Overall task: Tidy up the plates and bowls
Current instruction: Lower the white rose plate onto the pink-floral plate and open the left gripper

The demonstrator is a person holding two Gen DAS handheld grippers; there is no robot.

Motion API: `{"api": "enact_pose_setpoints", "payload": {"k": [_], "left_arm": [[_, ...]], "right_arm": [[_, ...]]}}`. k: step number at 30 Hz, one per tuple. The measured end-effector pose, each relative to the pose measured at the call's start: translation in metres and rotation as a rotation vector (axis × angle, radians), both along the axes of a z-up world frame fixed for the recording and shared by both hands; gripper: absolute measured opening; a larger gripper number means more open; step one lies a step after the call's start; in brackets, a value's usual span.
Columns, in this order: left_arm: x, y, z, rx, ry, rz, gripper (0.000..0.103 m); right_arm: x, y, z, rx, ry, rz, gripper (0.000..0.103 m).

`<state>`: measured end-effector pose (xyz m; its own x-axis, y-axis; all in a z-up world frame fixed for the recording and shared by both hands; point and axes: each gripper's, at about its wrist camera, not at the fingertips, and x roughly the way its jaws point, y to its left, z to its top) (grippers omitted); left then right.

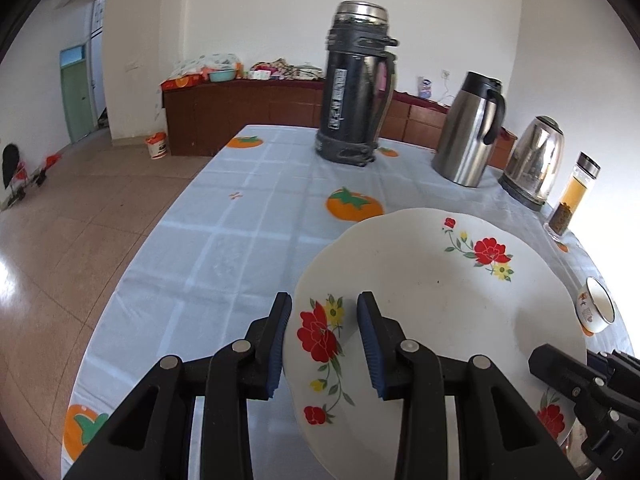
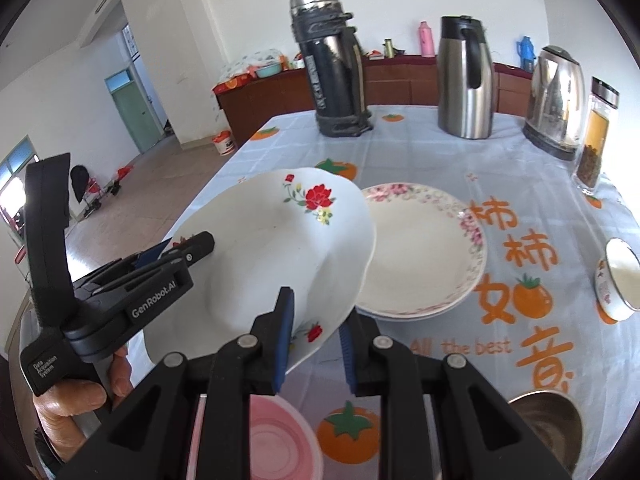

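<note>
A white plate with red flowers (image 1: 420,300) (image 2: 272,248) hangs tilted above the tablecloth, held by both grippers. My left gripper (image 1: 326,344) is shut on its near-left rim; in the right wrist view it (image 2: 192,248) comes in from the left, with a hand on its handle. My right gripper (image 2: 316,344) is shut on the plate's near-right rim and shows in the left wrist view (image 1: 560,376) at the lower right. A plate with a pink floral rim (image 2: 420,248) lies on the table just right of the held plate. A small enamel bowl (image 2: 620,276) (image 1: 596,308) stands far right.
A pink bowl (image 2: 276,440) and a metal bowl (image 2: 548,424) sit at the near edge under my right gripper. At the back stand a black thermos (image 1: 352,88), a steel carafe (image 1: 468,132), a kettle (image 1: 532,160) and a glass jar (image 1: 572,200). The table's edge (image 1: 160,240) drops to floor on the left.
</note>
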<state>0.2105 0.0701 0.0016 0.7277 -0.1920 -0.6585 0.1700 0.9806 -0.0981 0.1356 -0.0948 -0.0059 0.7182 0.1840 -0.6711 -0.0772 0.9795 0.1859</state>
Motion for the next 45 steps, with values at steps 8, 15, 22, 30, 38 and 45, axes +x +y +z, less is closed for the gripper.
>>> {"api": "enact_pose_setpoints", "payload": {"k": [8, 15, 22, 30, 38, 45], "left_arm": [[0.008, -0.027, 0.003, 0.007, 0.014, -0.044, 0.037], [0.016, -0.049, 0.010, 0.053, 0.006, -0.073, 0.037], [0.026, -0.068, 0.010, 0.075, 0.024, -0.082, 0.037], [0.043, -0.091, 0.001, 0.121, 0.066, -0.109, 0.037], [0.059, -0.112, -0.013, 0.183, 0.114, -0.129, 0.037], [0.068, -0.123, -0.027, 0.189, 0.154, -0.169, 0.018]], "right_arm": [[0.003, -0.026, 0.005, -0.002, -0.008, -0.035, 0.022], [0.007, -0.043, 0.009, -0.002, -0.017, -0.060, 0.022], [0.016, -0.060, 0.009, 0.013, -0.004, -0.080, 0.022], [0.032, -0.082, -0.001, 0.037, 0.048, -0.098, 0.022], [0.046, -0.097, -0.016, 0.062, 0.106, -0.116, 0.022], [0.059, -0.098, -0.028, 0.083, 0.153, -0.091, 0.022]]}}
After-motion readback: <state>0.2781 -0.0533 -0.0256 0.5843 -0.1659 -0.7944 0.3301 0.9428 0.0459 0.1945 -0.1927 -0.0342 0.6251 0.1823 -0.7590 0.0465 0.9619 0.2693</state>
